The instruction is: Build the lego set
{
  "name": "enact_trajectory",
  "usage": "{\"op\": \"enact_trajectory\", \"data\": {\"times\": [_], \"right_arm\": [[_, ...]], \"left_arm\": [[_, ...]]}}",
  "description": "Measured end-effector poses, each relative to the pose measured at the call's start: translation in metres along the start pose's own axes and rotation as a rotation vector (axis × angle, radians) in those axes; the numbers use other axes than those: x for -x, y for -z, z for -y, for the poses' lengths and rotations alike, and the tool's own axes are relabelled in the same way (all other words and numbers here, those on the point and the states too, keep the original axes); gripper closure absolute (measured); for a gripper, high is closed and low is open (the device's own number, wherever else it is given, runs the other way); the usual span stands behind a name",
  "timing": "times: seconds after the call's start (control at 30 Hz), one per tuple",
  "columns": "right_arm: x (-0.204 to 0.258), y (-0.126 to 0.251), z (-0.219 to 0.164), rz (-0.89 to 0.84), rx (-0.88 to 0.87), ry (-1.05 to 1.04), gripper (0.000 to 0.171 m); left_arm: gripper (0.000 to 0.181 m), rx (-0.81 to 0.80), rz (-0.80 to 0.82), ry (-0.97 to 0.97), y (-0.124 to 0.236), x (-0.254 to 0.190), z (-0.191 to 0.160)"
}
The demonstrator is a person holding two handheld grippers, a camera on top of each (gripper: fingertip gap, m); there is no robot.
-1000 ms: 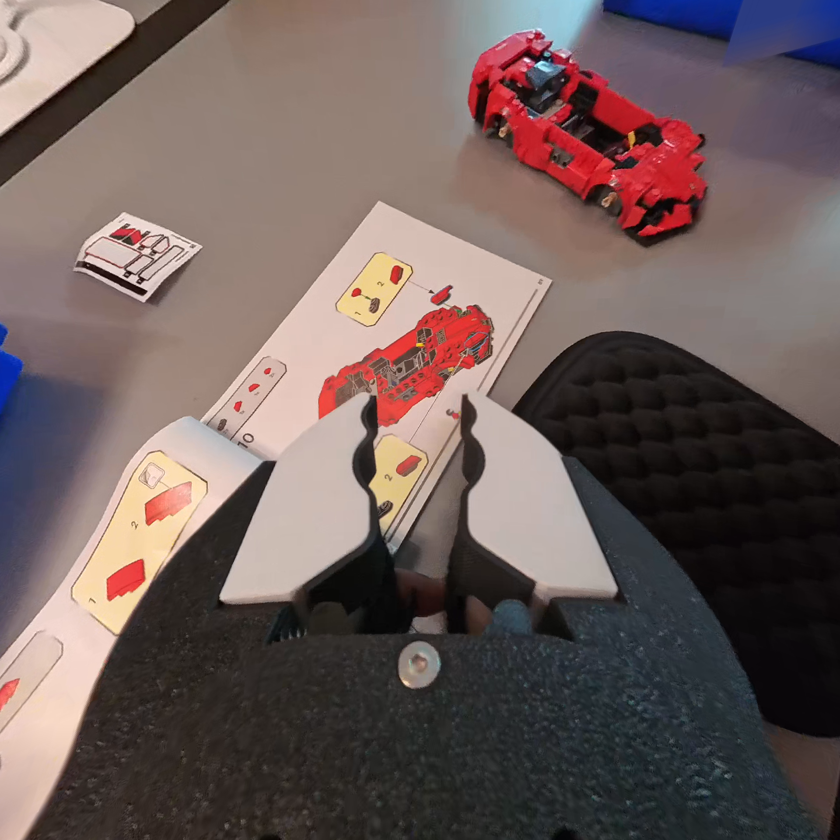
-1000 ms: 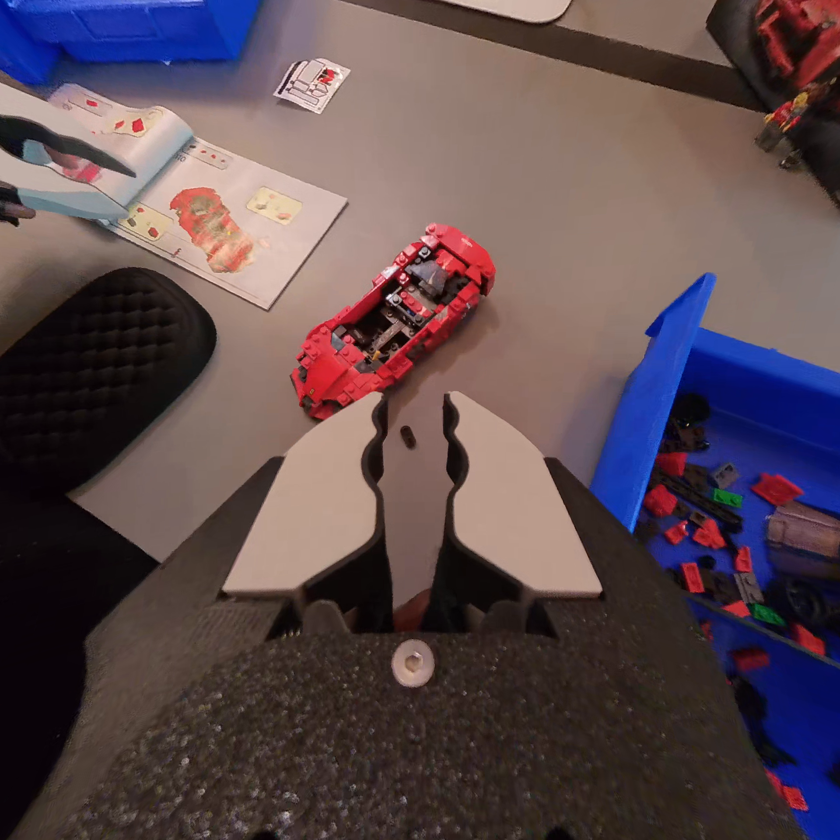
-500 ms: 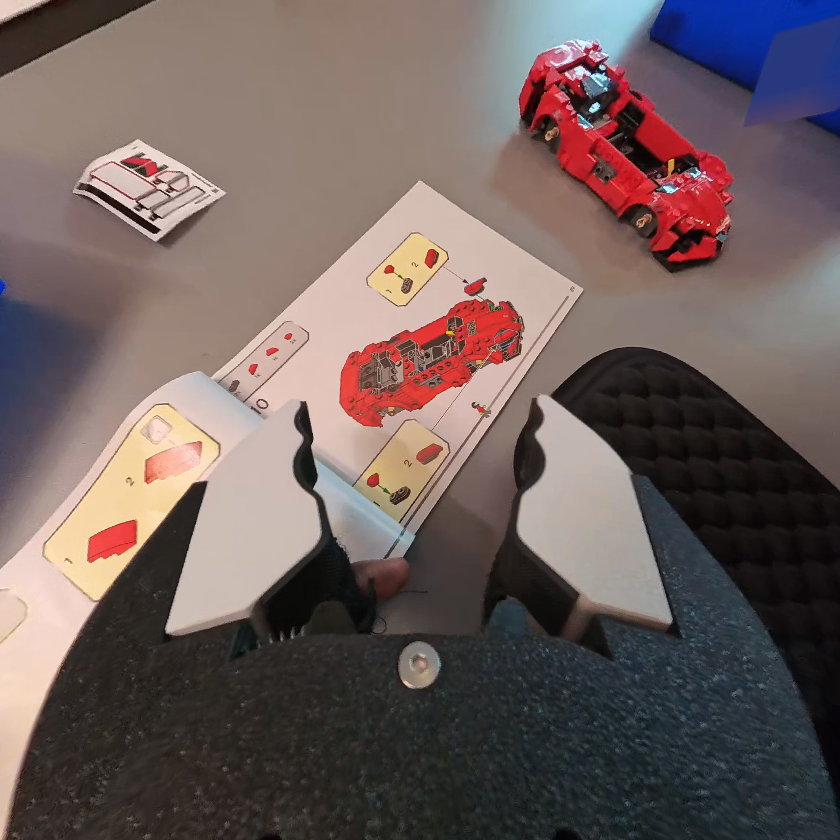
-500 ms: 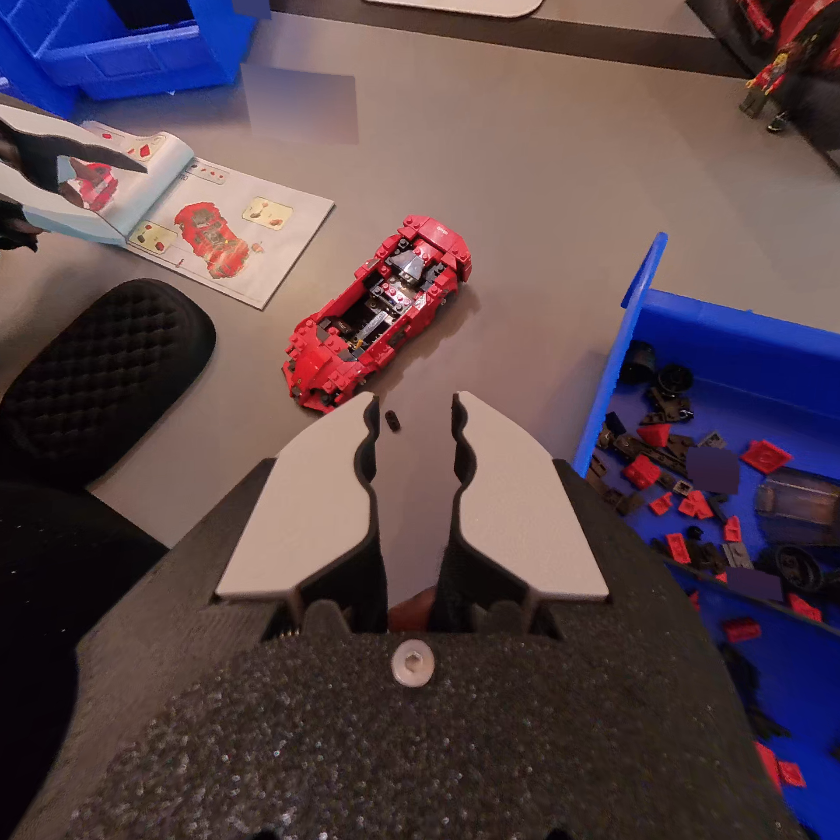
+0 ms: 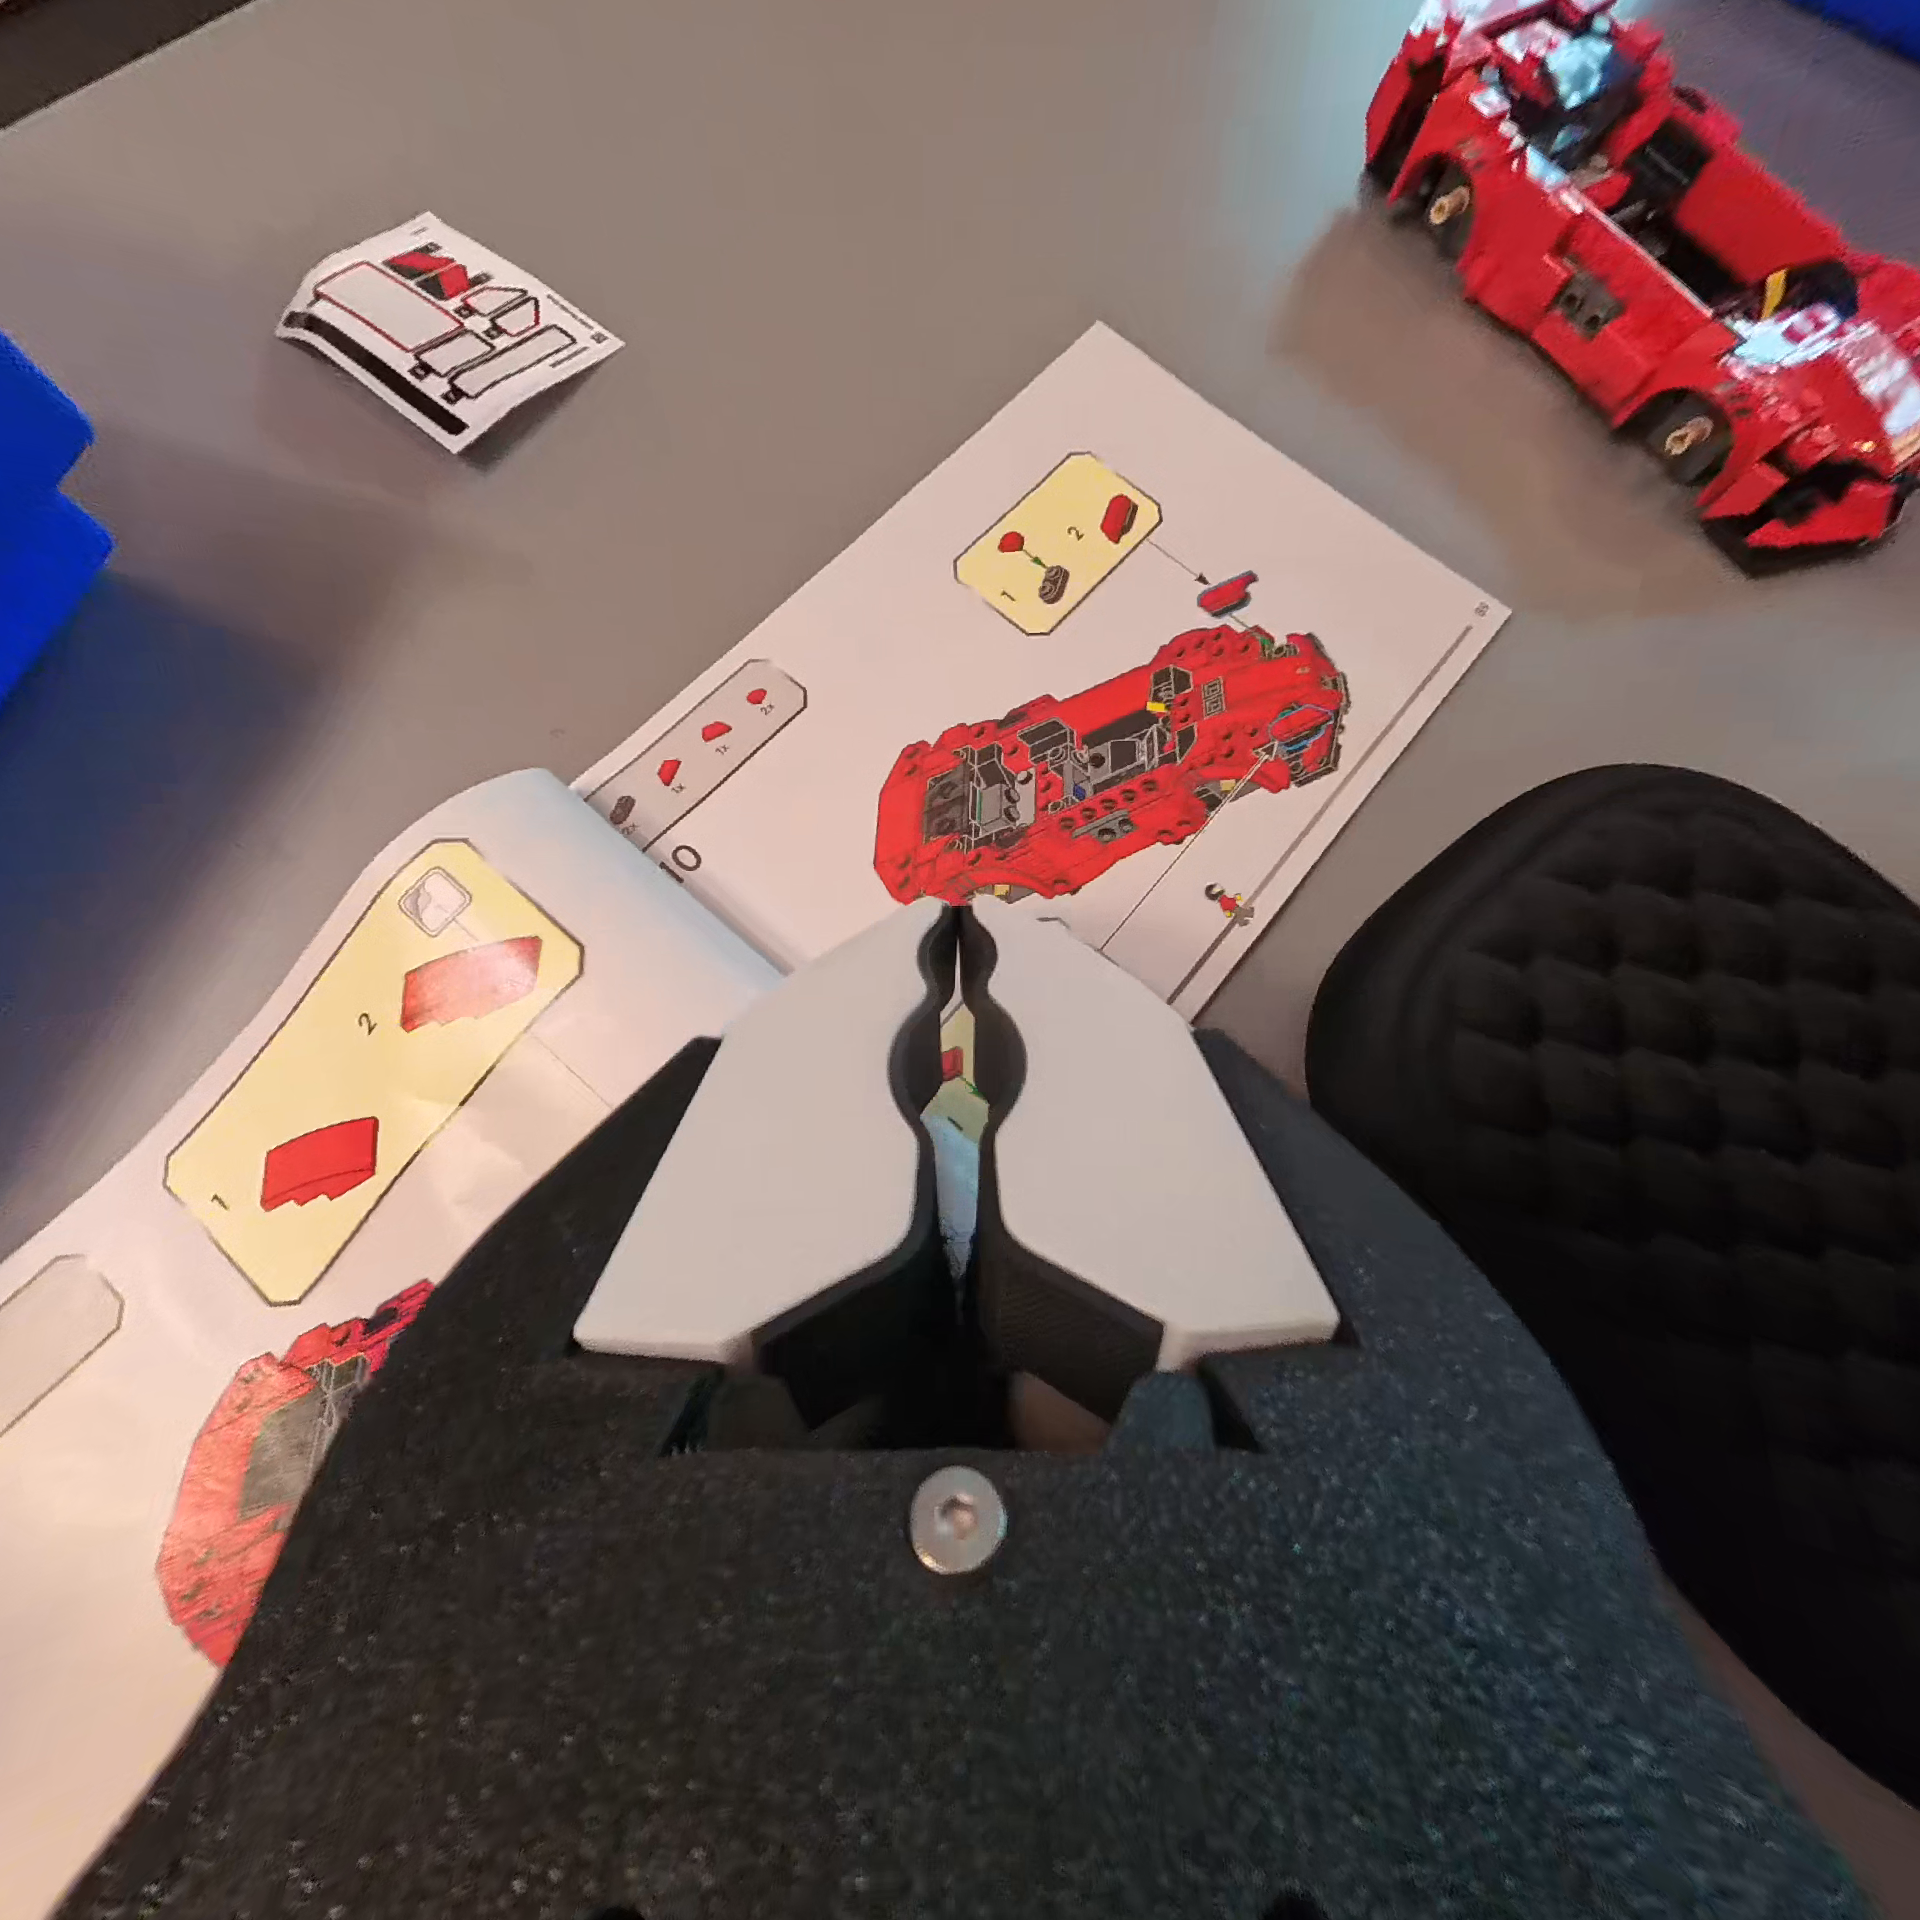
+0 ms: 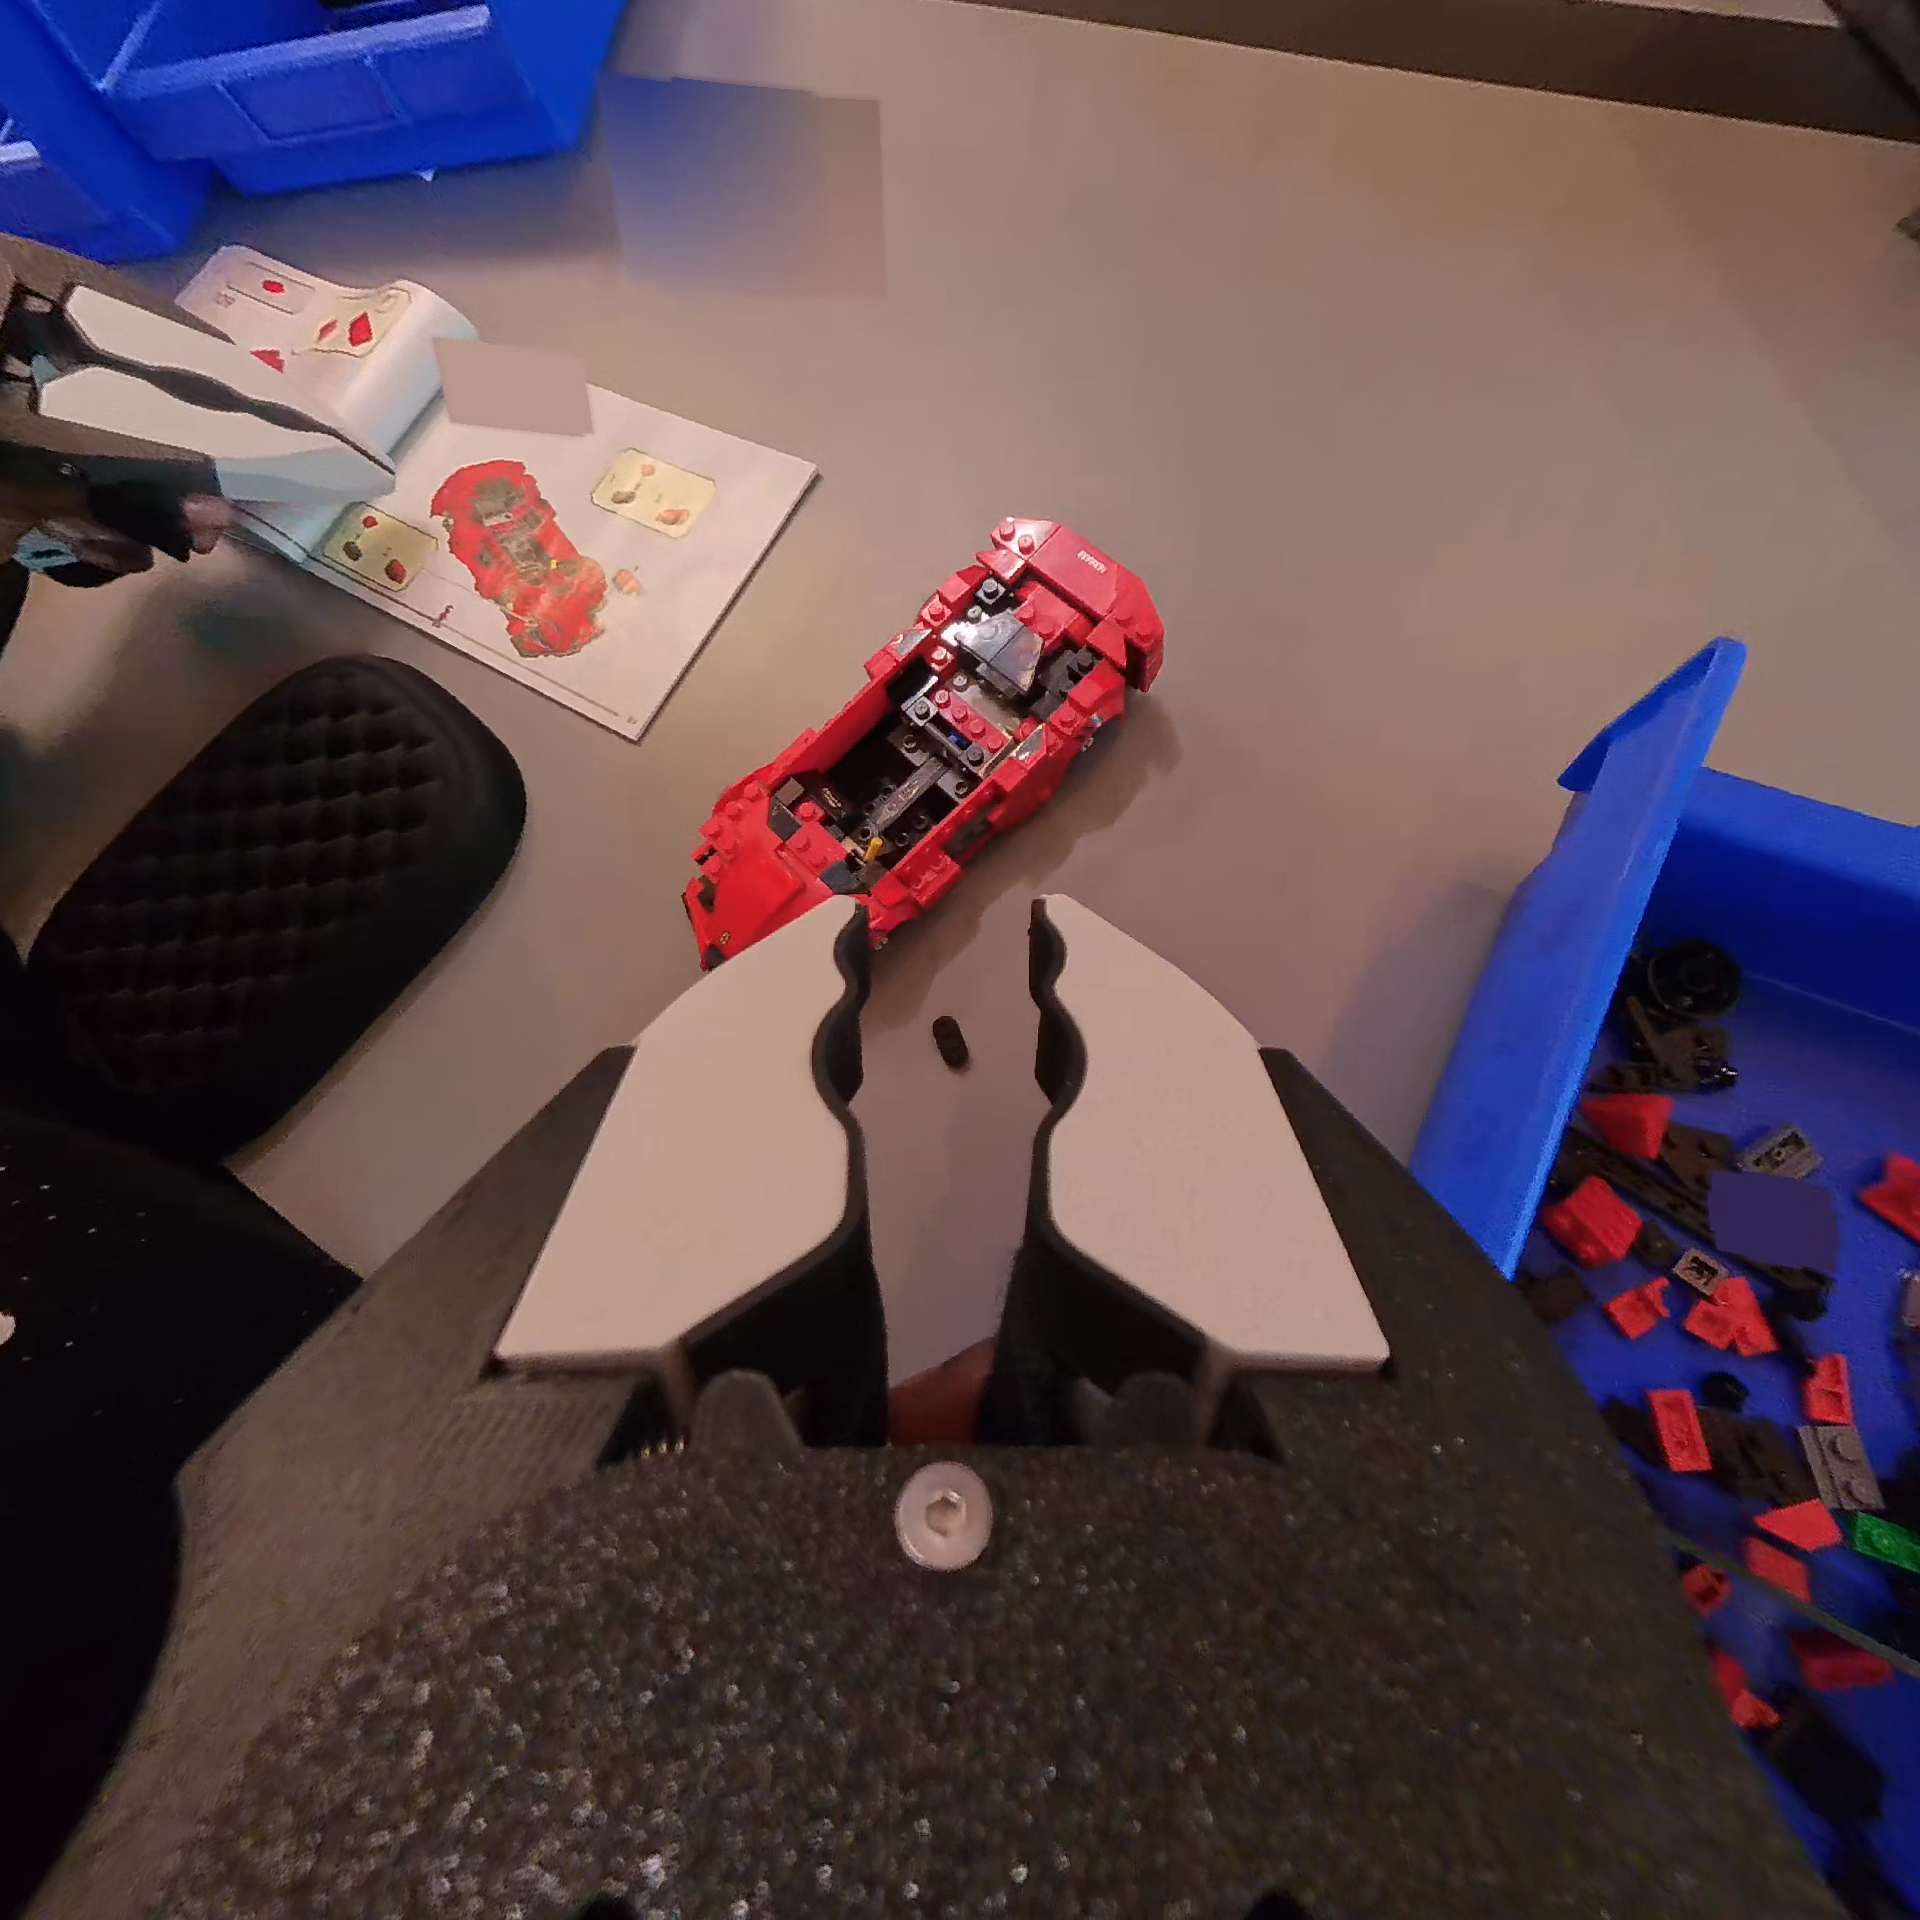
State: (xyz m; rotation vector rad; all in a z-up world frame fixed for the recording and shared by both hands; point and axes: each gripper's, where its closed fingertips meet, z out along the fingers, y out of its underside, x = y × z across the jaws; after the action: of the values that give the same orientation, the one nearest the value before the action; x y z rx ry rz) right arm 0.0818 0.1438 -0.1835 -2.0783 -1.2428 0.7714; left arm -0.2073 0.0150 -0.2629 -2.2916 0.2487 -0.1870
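Note:
A partly built red Lego car (image 6: 935,727) stands on the grey table; it also shows in the left wrist view (image 5: 1662,291) at the far right. The open instruction booklet (image 5: 1039,582) lies in front of my left gripper (image 5: 956,920), which is shut on the edge of a curled booklet page (image 5: 951,1184). The right wrist view shows that gripper (image 6: 387,473) over the booklet (image 6: 665,582). My right gripper (image 6: 945,920) is open and empty, just short of the car's nose. A small black piece (image 6: 951,1039) lies on the table between its fingers.
A blue bin (image 6: 1579,987) with several loose red and black pieces stands at the right. A black quilted cushion (image 6: 260,862) lies at the near left, also in the left wrist view (image 5: 1621,1091). A sticker sheet (image 5: 447,332) lies beyond the booklet. More blue bins (image 6: 312,94) stand far left.
My left gripper opened wide around the booklet page, then shut on it. My right gripper stayed open and shifted a little, with the black piece still between its fingers.

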Motion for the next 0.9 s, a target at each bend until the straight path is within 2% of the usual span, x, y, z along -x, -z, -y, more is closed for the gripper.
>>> {"op": "enact_trajectory", "data": {"times": [0.23, 0.33, 0.47, 0.7, 0.77, 0.83, 0.9], "right_arm": [[0.004, -0.006, 0.003, -0.01, 0.033, 0.01, 0.142], [0.006, -0.007, 0.0, -0.018, 0.056, 0.018, 0.142], [0.004, 0.0, 0.002, -0.025, 0.041, 0.012, 0.143], [-0.023, 0.047, -0.006, -0.106, 0.009, 0.002, 0.15], [-0.031, 0.063, -0.009, -0.127, -0.029, -0.002, 0.157], [-0.039, 0.081, -0.013, -0.146, -0.087, -0.009, 0.17], [-0.048, 0.097, -0.019, -0.163, -0.129, -0.026, 0.171]], "left_arm": [[0.173, -0.02, 0.022, 0.008, 0.004, 0.009, -0.002], [0.172, -0.12, 0.103, 0.05, 0.025, 0.03, 0.009], [0.171, -0.236, 0.075, 0.13, 0.041, 0.038, 0.019], [0.163, -0.211, 0.03, 0.101, 0.034, 0.027, 0.019], [0.161, -0.211, 0.046, 0.086, 0.036, 0.026, 0.022], [0.16, -0.199, 0.07, 0.066, 0.039, 0.025, 0.022], [0.16, -0.185, 0.084, 0.051, 0.042, 0.023, 0.022]]}}
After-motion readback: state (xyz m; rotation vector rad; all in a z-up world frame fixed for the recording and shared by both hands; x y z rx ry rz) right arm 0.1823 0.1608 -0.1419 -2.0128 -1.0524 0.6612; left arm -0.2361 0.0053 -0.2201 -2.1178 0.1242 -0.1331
